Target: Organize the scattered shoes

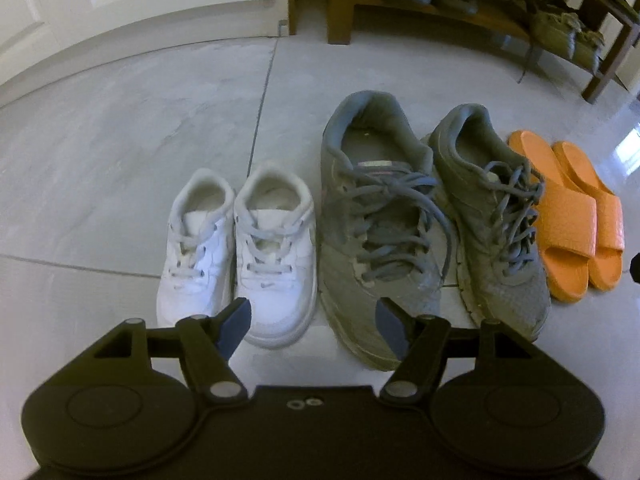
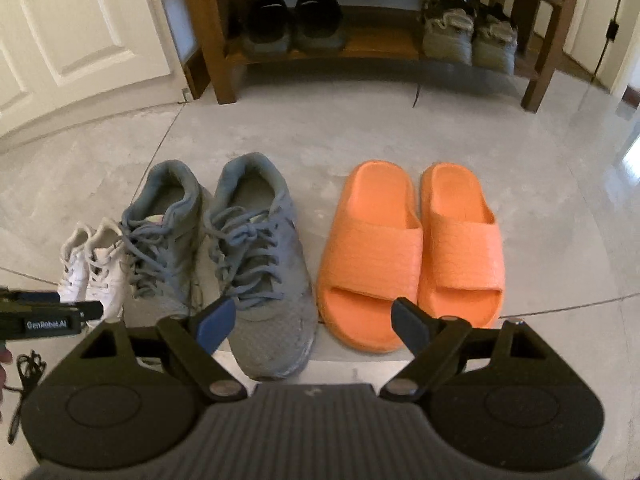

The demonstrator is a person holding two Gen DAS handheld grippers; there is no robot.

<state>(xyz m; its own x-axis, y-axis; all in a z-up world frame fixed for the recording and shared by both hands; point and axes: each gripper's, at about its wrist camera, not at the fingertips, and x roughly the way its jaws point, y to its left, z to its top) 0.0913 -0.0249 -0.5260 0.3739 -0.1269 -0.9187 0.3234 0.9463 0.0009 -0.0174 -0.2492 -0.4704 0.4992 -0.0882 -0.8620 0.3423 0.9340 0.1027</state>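
Looking along the left tool (image 1: 314, 326), its blue-padded fingers (image 1: 236, 328) stand spread wide and hold nothing, poised just above the toes of the shoes on the floor (image 1: 120, 140). The landmark here is the grey sneakers (image 1: 420, 220), a pair set side by side with toes toward the camera. Just left of them, almost touching, sit the white sneakers (image 1: 236, 248), small and also paired. Just right of the grey sneakers lie the orange slides (image 1: 576, 224), side by side. Behind the grey sneakers, well apart, stands a wooden rack (image 1: 440, 12) with dark shoes and a pale pair on its low shelf; a white door (image 1: 140, 0) is to the rack's left.

From the right wrist, the right tool (image 2: 312, 326) is likewise spread and empty, one finger over the toe of the right grey sneaker, the other over the toe of the left slide. The grey sneakers (image 2: 224, 248) sit left of centre, the orange slides (image 2: 412, 248) just right of them with a small gap, and the white sneakers (image 2: 96, 264) left of them, partly hidden. The left tool (image 2: 48, 318) shows at the left edge, in front of the white sneakers. The rack (image 2: 380, 44) behind holds a black pair (image 2: 296, 20) and a beige pair (image 2: 468, 32).
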